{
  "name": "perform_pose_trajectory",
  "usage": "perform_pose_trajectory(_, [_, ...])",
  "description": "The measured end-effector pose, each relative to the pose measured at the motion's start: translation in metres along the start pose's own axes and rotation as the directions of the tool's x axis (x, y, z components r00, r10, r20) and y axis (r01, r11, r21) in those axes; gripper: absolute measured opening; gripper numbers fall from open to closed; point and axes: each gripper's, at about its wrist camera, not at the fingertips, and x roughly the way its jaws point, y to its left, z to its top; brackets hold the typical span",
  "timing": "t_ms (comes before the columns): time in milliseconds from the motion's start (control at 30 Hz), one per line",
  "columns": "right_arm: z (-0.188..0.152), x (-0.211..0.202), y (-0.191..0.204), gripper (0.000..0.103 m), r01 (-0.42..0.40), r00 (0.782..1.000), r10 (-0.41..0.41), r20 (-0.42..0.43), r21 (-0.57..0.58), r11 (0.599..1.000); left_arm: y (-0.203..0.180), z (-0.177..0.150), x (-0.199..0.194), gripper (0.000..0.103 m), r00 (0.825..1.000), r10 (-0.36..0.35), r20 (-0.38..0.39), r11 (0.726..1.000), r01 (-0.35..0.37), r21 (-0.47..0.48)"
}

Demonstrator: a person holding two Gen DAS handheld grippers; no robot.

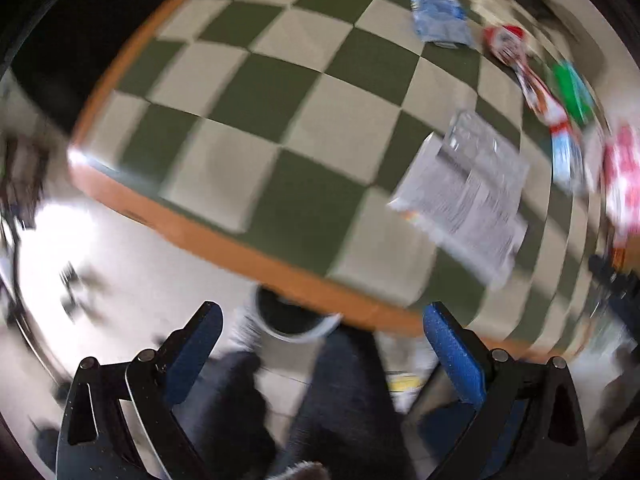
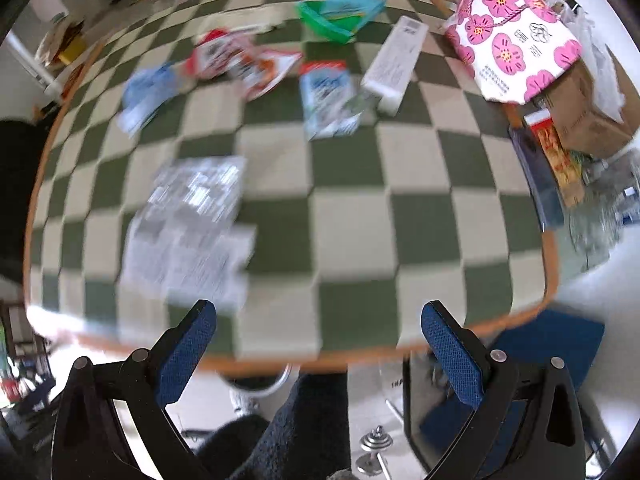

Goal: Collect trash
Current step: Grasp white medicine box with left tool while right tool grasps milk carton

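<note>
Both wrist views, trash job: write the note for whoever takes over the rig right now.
Left tool: open, empty, at the table's near edge.
Right tool: open, empty, same edge.
Trash lies on the checkered table: clear printed wrapper nearest, blue-white packet, red-white wrappers, pale blue packet, white box, green tray.
Done: nothing seen collected.
Left: everything; start with the clear wrapper.

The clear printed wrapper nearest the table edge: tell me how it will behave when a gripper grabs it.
The clear printed wrapper lies flat and thin on the checkered table, so it probably flops and crumples when lifted. It looks light and may slide if pushed. Its glossy film suggests a slippery pinch. Both the left gripper and right gripper are open, holding nothing.
</note>
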Motion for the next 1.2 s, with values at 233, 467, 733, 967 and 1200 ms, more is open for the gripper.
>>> perform_pose_trajectory(233, [0.107,0.062,-0.04,0.085,-0.07,0.996,0.071,-0.05,0.023,0.997,-0.057,0.055,0.06,0.102,0.978,-0.122,-0.17,0.94,0.059,-0.335])
perform_pose_trajectory(467, [0.161,0.088,-0.045,0.085,-0.135,0.989,0.135,-0.056,0.003,0.991,-0.08,0.074,0.084,0.088,0.978,-0.052,-0.204,0.894,-0.046,-0.446])
perform_pose_trajectory(733, [0.184,0.111,-0.02,0.084,-0.197,0.977,0.192,-0.093,-0.046,0.979,-0.111,0.075,0.073,0.083,0.977,0.178,-0.113,0.983,-0.183,-0.031])
perform_pose_trajectory(967, [0.171,0.118,-0.013,0.052,-0.164,0.98,0.148,-0.137,-0.114,0.98,-0.096,0.069,0.08,0.086,0.966,0.216,-0.144,0.976,-0.217,0.007])
perform_pose_trajectory(1200, [0.112,0.11,-0.027,0.052,-0.174,0.964,0.128,-0.233,-0.192,0.966,-0.082,0.059,0.076,0.07,0.984,0.133,-0.121,0.98,-0.149,-0.134])
